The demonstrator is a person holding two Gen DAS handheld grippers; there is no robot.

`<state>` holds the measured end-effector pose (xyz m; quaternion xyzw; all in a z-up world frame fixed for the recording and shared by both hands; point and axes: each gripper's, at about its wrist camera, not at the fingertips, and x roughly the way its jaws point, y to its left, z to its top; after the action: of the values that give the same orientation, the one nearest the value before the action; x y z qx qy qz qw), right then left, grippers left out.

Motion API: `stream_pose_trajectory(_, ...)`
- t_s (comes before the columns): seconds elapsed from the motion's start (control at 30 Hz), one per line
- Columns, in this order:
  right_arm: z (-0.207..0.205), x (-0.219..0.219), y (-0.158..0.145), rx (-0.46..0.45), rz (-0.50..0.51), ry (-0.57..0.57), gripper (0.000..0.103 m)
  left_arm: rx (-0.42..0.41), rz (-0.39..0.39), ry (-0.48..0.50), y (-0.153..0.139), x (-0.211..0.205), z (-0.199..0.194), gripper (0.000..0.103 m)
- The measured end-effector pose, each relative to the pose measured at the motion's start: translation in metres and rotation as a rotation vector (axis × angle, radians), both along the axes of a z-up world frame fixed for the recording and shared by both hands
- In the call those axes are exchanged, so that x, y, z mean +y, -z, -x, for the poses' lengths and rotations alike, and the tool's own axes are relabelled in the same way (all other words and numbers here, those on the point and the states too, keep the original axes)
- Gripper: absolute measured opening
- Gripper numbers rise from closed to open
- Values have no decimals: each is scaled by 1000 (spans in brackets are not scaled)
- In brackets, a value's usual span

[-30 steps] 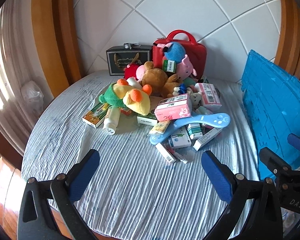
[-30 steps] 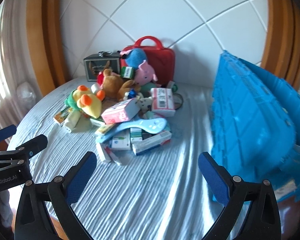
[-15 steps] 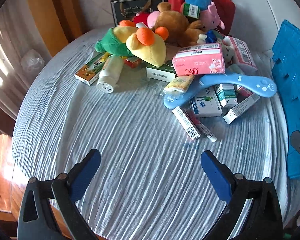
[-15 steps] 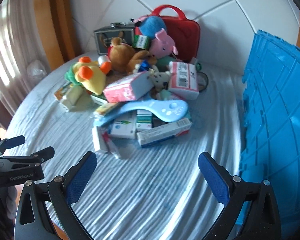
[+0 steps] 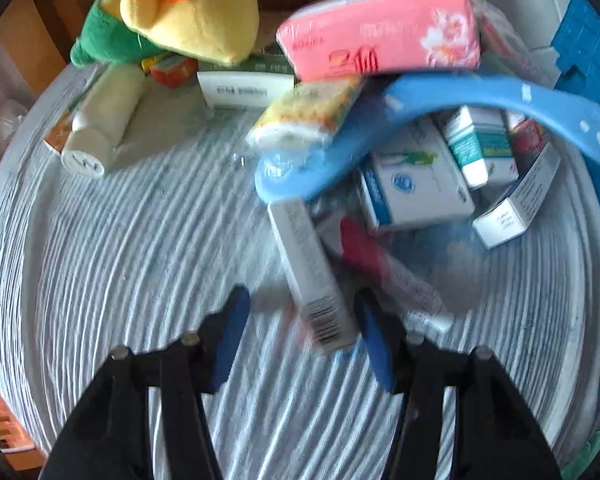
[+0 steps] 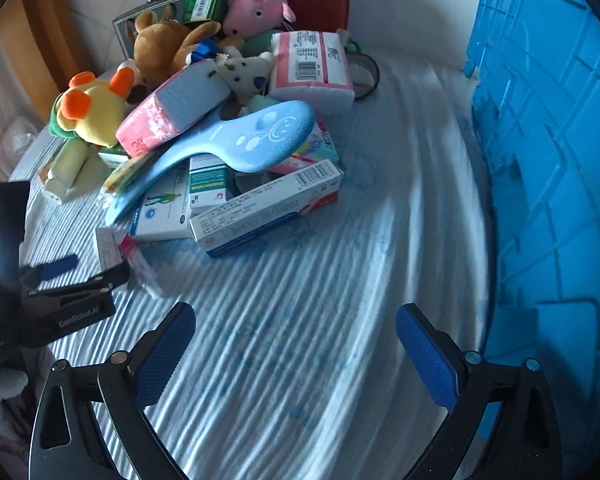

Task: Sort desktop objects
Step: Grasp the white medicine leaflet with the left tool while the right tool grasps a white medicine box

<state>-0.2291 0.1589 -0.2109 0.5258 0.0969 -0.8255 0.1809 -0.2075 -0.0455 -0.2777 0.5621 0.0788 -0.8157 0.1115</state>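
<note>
My left gripper (image 5: 302, 299) points down at the near edge of the pile, and its jaws are closing. A long white box with a barcode (image 5: 310, 276) lies between them on the striped cloth. The right pad is close to the box and the left pad stands apart from it. A red-and-white tube (image 5: 384, 264) lies just right of the box. In the right wrist view the left gripper (image 6: 80, 270) shows at the left by the same box (image 6: 109, 246). My right gripper (image 6: 296, 344) is wide open over bare cloth, with nothing between its fingers.
The pile holds a pink tissue pack (image 5: 380, 36), a curved blue plastic piece (image 5: 440, 96), medicine boxes (image 5: 412, 188), a white bottle (image 5: 104, 120) and a yellow-green plush (image 5: 188, 20). More plush toys (image 6: 256, 4) are behind. A blue crate (image 6: 548, 160) stands on the right.
Both grippers have dropped and tilted down toward the table. The left one came in over the long white box and its jaws narrowed from wide open. The right one stayed open.
</note>
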Motion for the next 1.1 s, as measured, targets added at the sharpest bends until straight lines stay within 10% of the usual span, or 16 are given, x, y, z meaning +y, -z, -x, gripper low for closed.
stream_pose_trajectory(0.47,45,-63,41,-65,21,22,84,1,78,13,26,-38,11,44)
stream_pose_trajectory(0.6,47,-63,48,-72,5,27,34,23,44,27,34,-41,13,44)
stream_pose_trajectory(0.77,31,-52,48,-83,-28,6,20,35,17,33,43,-43,19,44)
stream_pose_trajectory(0.97,10,-32,49,-105,-81,0,20,47,-4,44,53,-44,29,44)
stream_pose_trajectory(1.03,16,-24,45,-101,-60,41,33,46,-9,46,56,-44,32,35)
stream_pose_trajectory(1.1,27,-16,37,-98,12,94,79,39,-15,46,58,-45,35,27)
